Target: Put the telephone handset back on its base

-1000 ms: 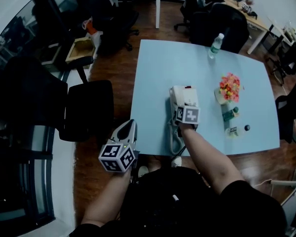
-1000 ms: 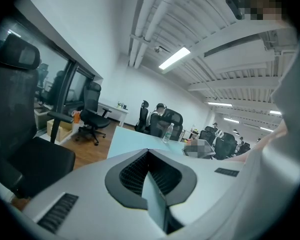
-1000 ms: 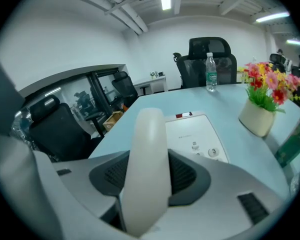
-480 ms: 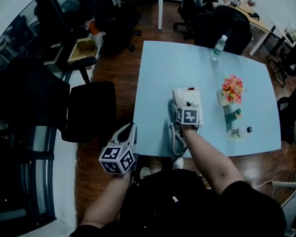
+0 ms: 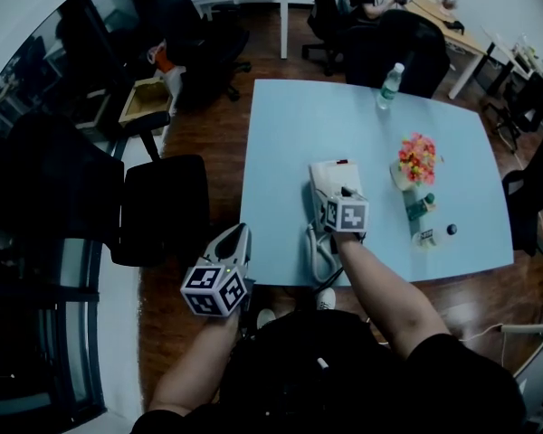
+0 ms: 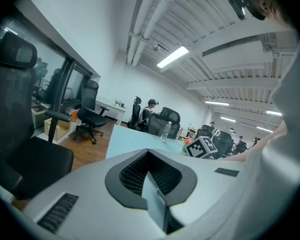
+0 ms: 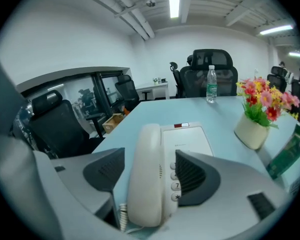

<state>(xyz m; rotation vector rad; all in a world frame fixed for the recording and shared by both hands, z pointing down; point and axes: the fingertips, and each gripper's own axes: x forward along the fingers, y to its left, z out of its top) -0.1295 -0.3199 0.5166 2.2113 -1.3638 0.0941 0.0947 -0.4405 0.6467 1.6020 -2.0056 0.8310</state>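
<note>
**Jaws spread away from the handset, which now lies on its base**

Head view: the right gripper [image 5: 343,193] is over the near end of the telephone, toward 6 o'clock on the pale blue surface [image 5: 290,125]. It is in much the same spot as a second ago. The handset [image 5: 318,208] lies along the 9 o'clock side of the base [image 5: 339,172]. Its coiled cord [image 5: 320,259] loops back toward the near edge. The left gripper [image 5: 239,235] hangs off the surface at about 7 o'clock, over the floor, and has not moved.

Left gripper view: the left gripper's jaws are pressed together with nothing between them. They point across the room and take no part in the work.

Right gripper view: this is where the change shows. The right gripper's jaws are opening and already stand wide. The handset is between them, but neither pad presses on it, and a gap shows on each side. It rests lengthwise in the cradle at 9 o'clock of the keypad [image 7: 176,176]. A flower pot [image 7: 251,132] stands at 3 o'clock of the telephone and a water bottle [image 7: 211,90] stands beyond it at about 1 o'clock.

The grip appears to have been let go with the handset seated, so the task looks all but done. What likely remains is to draw the right gripper back toward 6 o'clock. It should leave without nudging the handset off its rest or catching the cord.
</note>
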